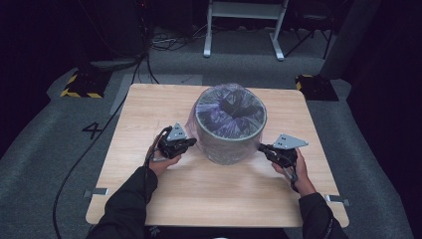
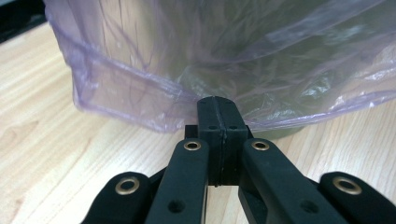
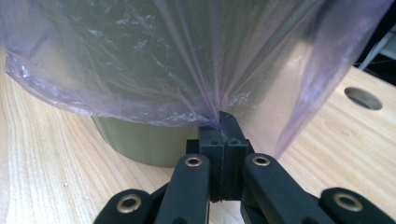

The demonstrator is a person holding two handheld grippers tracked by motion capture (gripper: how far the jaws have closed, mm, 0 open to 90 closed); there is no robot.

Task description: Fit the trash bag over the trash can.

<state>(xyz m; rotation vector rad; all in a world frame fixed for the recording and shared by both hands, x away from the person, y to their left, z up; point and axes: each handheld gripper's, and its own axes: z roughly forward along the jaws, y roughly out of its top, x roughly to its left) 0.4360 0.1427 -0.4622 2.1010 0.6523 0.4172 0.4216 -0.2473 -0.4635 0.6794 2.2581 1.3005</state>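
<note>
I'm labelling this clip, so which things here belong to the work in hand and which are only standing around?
In the job:
- bag, purple, pulled over the bin
- bin
- left tool, shut on the bag's hem
- right tool, shut on the bag's hem

Standing around:
- table
- white frame on the floor behind

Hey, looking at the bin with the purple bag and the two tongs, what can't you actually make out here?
- Bin contents: high view, hidden by the crumpled bag lining it.
- Bin's rim: both gripper views, cut off by the top edge.
- Bag film between the left tongs and right tongs: covered by the closed pads.
- Room behind the table: too dark.
</note>
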